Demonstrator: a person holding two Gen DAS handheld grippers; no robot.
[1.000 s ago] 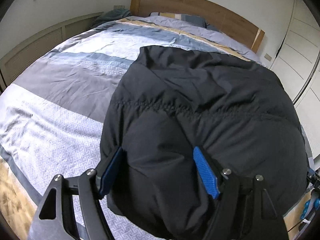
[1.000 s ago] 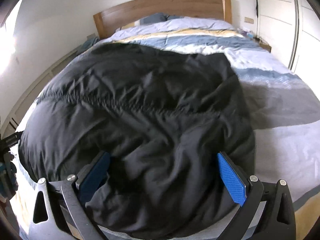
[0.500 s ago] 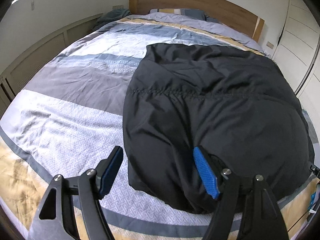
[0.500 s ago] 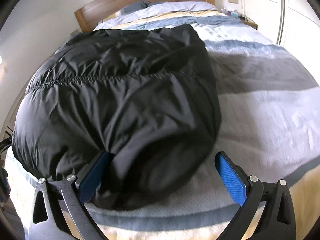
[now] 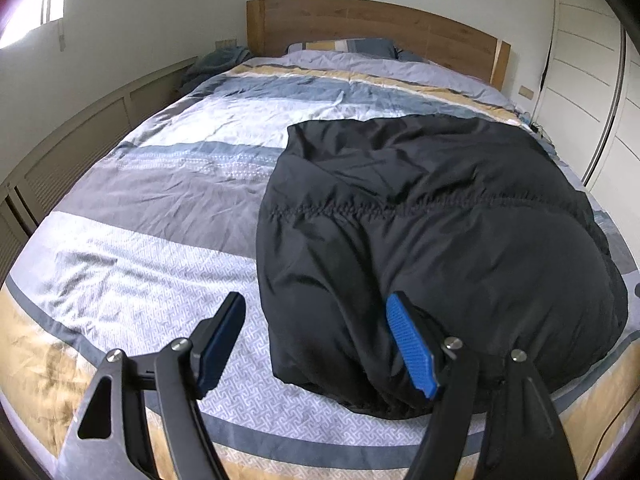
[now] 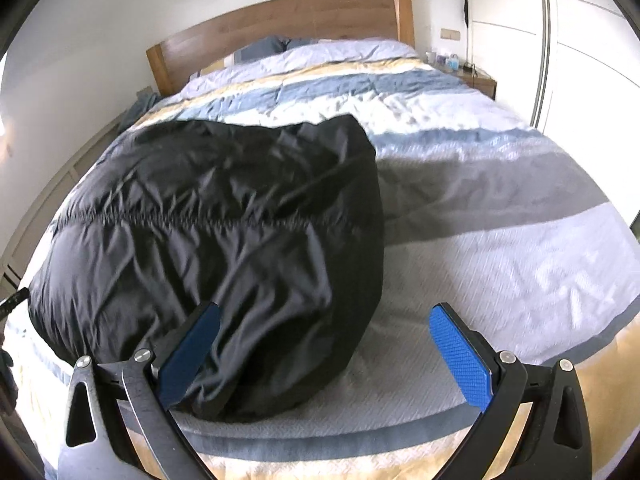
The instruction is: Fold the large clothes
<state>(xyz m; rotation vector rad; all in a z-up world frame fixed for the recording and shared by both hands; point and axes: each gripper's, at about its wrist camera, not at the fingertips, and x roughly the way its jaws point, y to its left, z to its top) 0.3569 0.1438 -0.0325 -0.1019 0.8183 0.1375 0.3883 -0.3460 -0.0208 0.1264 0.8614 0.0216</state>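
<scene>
Black puffy jacket (image 5: 432, 240) lies folded on striped bed cover (image 5: 160, 208), lower right of left view, both left gripper (image 5: 316, 344) and right gripper (image 6: 324, 348) spread wide, holding nothing, wooden headboard (image 5: 372, 20) at top.

A striped duvet (image 5: 168, 216) in grey, blue and yellow is spread over the bed, which is backed by a wooden headboard (image 5: 360, 20). Pillows (image 5: 344, 46) are laid against it.
</scene>
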